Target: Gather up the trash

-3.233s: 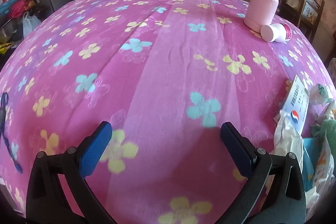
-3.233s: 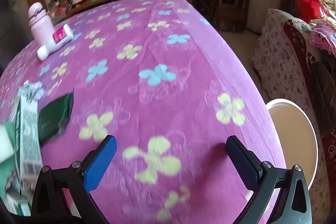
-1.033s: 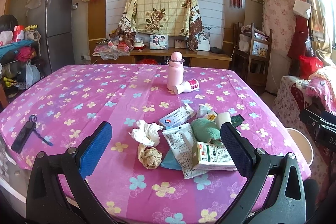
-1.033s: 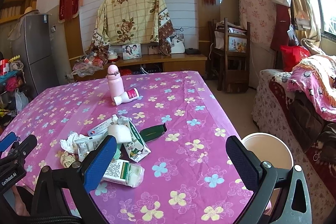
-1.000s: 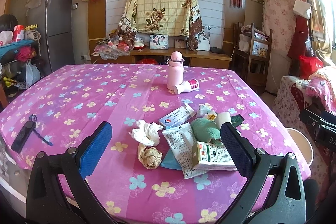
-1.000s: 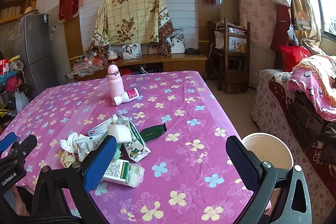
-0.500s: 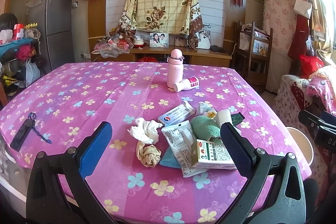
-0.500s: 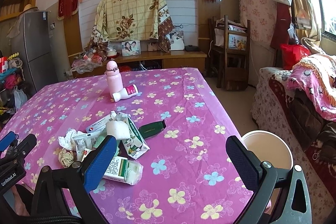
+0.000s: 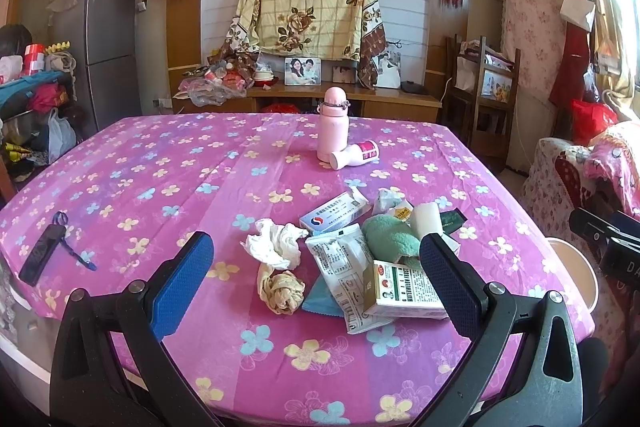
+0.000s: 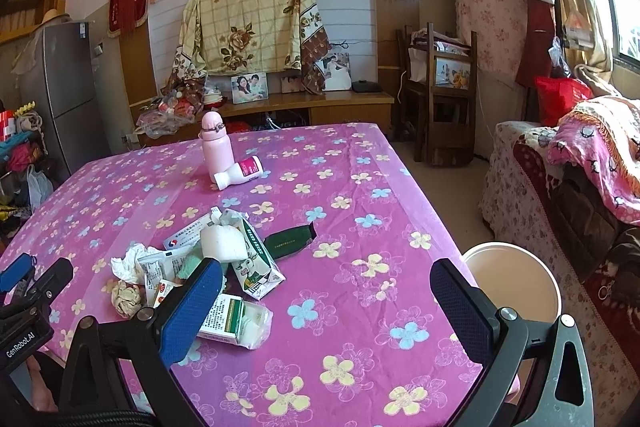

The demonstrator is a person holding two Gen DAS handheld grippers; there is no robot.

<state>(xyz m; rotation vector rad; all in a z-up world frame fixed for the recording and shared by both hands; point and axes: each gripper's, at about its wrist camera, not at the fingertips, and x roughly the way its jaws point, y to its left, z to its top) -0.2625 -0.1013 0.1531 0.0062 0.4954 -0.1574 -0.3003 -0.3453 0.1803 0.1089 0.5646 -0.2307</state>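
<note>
Left wrist view first: left gripper (image 9: 316, 279) hangs back off the near table edge w/ its blue pads spread wide and nothing between them, so it's empty and ready. The trash pile sits on the pink flowered tablecloth (image 9: 160, 187) right of centre: white crumpled tissue (image 9: 274, 243), a brownish paper wad (image 9: 282, 287) just in front of it, a printed sachet (image 9: 344, 267), a blue-logo medicine box (image 9: 334, 215), a green cloth lump (image 9: 386, 237) and a green-and-white carton (image 9: 404, 293) nearest the front edge. Pink thermos (image 9: 333, 125) and the tipped-over white bottle (image 9: 354, 154) touching it are further back; I'd guess the thermos isn't trash, the bottle maybe. Black remote w/ a blue strap (image 9: 42, 253) sits far left, leave it imo. Right wrist view: right gripper (image 10: 326, 301) is also spread wide and empty, hovering over the near right part of the table, and the round cream bin (image 10: 516, 287) is on the floor just off the table's right edge, so that arm has the short trip. Best bet I think: start w/ the loose outer bits, e.g. carton w/ plastic wrap (image 10: 236, 319) or the dark green packet (image 10: 290, 237), not the middle of the heap. Come down pads either side of one item, pinch the short way, lift clear before swinging over the bin. Tissue and wad are squishy so close fully. Flat sachets lie tight on the cloth, prob. need an edge grab or you'll snag the tablecloth.
</note>
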